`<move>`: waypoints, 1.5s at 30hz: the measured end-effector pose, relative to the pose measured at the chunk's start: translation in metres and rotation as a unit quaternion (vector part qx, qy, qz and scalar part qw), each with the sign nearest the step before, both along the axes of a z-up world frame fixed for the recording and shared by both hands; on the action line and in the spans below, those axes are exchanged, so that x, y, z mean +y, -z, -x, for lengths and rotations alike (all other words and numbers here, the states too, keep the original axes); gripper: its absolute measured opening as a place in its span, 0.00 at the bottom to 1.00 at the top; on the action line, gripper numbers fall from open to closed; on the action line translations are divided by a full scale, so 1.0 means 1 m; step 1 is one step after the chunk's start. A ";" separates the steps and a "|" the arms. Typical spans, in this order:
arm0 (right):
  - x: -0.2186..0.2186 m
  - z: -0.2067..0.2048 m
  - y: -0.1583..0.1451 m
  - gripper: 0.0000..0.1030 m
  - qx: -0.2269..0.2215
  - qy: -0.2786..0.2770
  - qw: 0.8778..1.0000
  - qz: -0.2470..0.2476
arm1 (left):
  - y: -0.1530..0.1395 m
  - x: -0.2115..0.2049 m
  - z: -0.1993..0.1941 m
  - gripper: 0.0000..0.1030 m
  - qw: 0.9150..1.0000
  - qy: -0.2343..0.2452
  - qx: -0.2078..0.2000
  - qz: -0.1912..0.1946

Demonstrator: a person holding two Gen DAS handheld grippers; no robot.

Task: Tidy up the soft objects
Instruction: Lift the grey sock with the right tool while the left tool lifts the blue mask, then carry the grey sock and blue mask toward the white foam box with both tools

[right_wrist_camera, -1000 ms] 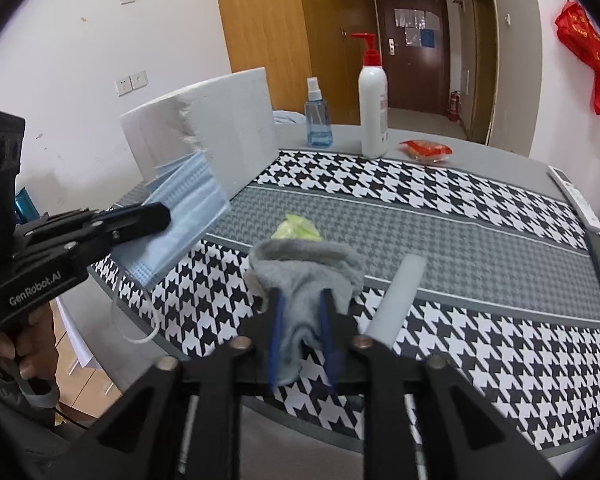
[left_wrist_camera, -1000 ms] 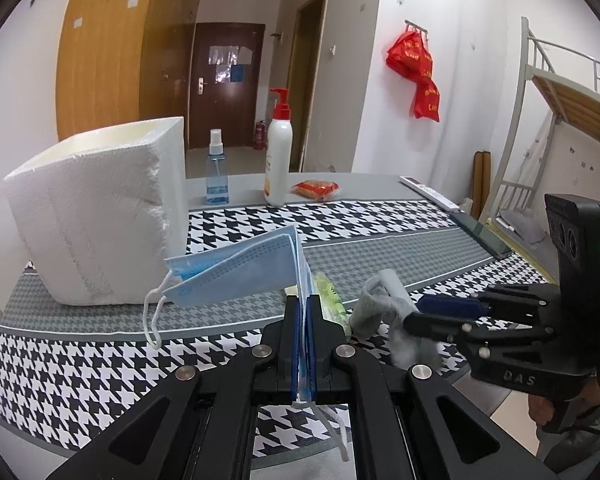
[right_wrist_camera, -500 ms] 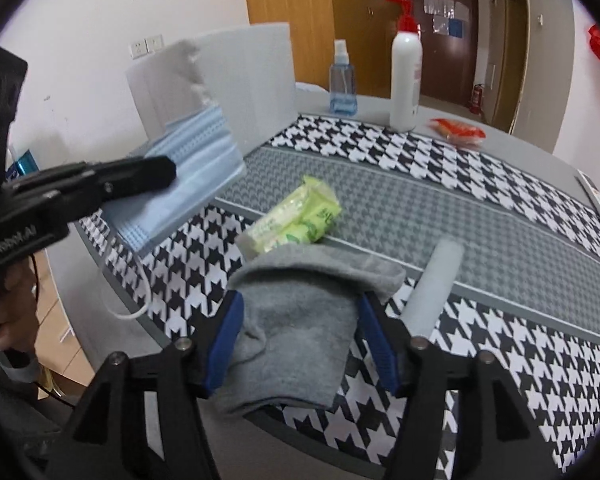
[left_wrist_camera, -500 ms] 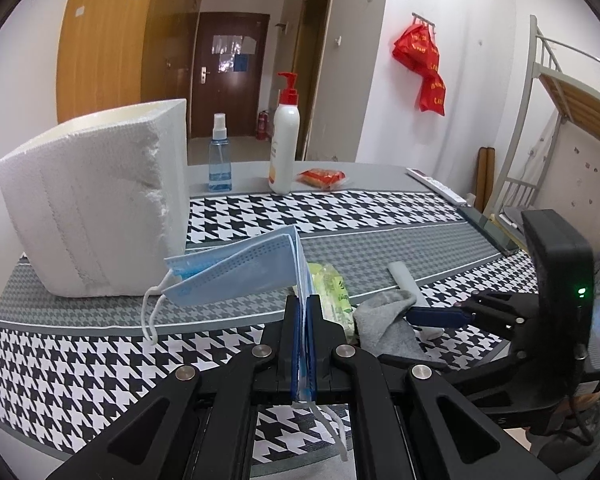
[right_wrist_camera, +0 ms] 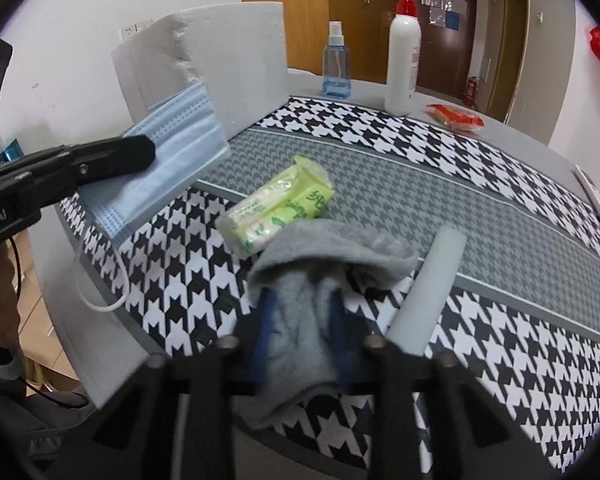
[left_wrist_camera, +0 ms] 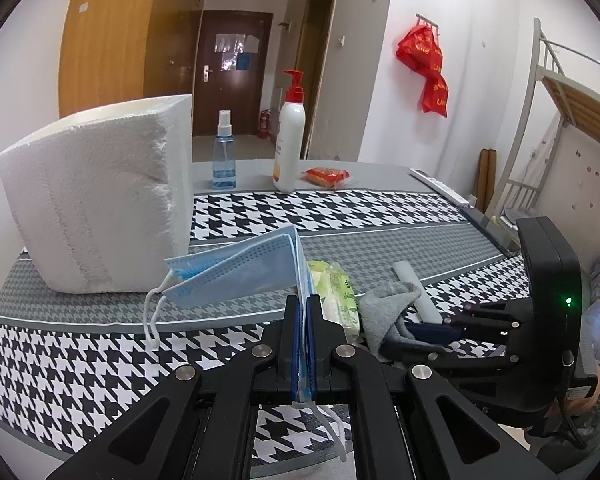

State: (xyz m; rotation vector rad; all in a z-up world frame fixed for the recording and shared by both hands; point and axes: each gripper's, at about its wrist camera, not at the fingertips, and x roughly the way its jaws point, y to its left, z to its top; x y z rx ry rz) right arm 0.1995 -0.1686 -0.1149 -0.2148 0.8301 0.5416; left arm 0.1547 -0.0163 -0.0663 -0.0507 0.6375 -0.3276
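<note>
Left hand-held gripper clenched on a blue face mask, pads pressed flat on one end, the rest of the mask fanning out toward the white foam block, ear loops dangling above the houndstooth cloth of the table. Mask held clear of the table, just beside the block's near face.

Right hand-held gripper grasping a grey sock; jaws just been closing, with the sock bunched between the blue pads and its upper fold draped over the fingertips. Sock lying at the table's near edge, well in front of the foam block, its lower end hanging over the rim.

Green tissue pack flat on the table, touching the sock's far side, between sock and foam block. Pale cylinder lying just beside the sock, on the side away from the block. Blue spray bottle and white pump bottle standing behind the block at the far side; red packet near the pump bottle.
</note>
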 end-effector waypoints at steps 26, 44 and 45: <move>-0.005 0.029 -0.080 0.20 -0.109 0.003 0.991 -0.083 | -0.041 0.017 0.040 0.03 0.997 -0.026 -0.065 -0.014; 0.014 0.033 -0.097 0.20 -0.133 -0.023 0.986 -0.098 | -0.059 0.031 0.059 0.03 0.994 -0.051 -0.093 -0.023; 0.015 0.033 -0.097 0.20 -0.132 -0.025 0.986 -0.098 | -0.059 0.032 0.059 0.03 0.994 -0.054 -0.093 -0.024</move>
